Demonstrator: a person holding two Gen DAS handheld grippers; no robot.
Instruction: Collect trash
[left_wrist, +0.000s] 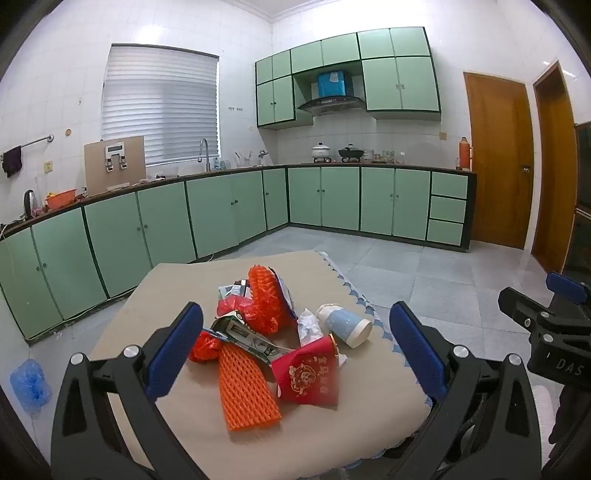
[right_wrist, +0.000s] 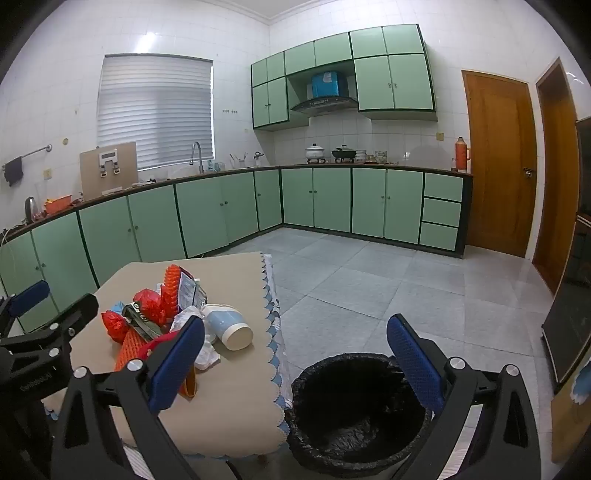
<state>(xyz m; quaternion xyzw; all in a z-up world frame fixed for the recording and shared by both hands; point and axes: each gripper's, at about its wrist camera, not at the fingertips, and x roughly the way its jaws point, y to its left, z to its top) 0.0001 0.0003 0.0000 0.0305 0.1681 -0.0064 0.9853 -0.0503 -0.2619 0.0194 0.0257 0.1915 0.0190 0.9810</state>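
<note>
**Both grippers spread wide over a littered kitchen table**

The left gripper (left_wrist: 295, 347) hangs low over the beige-covered surface (left_wrist: 177, 291), its blue-padded fingers (left_wrist: 173, 347) spread to their widest and empty, touching nothing. Between them in the lower centre of the left wrist view lies the trash heap: an orange foam net sleeve (left_wrist: 245, 391) nearest the camera, a red envelope (left_wrist: 308, 376) printed with a gold emblem and gold characters too small to read, a crumpled red plastic bag (left_wrist: 203, 345), a torn printed carton (left_wrist: 240, 332) whose text cannot be made out, a second orange foam net (left_wrist: 266, 291) standing at the back of the pile, a wad of white tissue (left_wrist: 308, 325), and a pale blue paper cup (left_wrist: 345, 323) tipped on its side with its mouth toward the lower right.

The right gripper (right_wrist: 295, 362) is likewise fully released, fingers (right_wrist: 415, 363) wide apart and holding nothing. Its right finger sits over a waste bin (right_wrist: 354, 410) lined with a black bag, standing on the tiled floor (right_wrist: 369, 280) just beside the surface's scalloped blue-edged cloth, at the bottom centre of the right wrist view.

At the right edge of the left wrist view, the right gripper's black body carries the white letters "DAS". On the left gripper's body, at the lower left of the right wrist view, is small white lettering that cannot be read with certainty.
</note>
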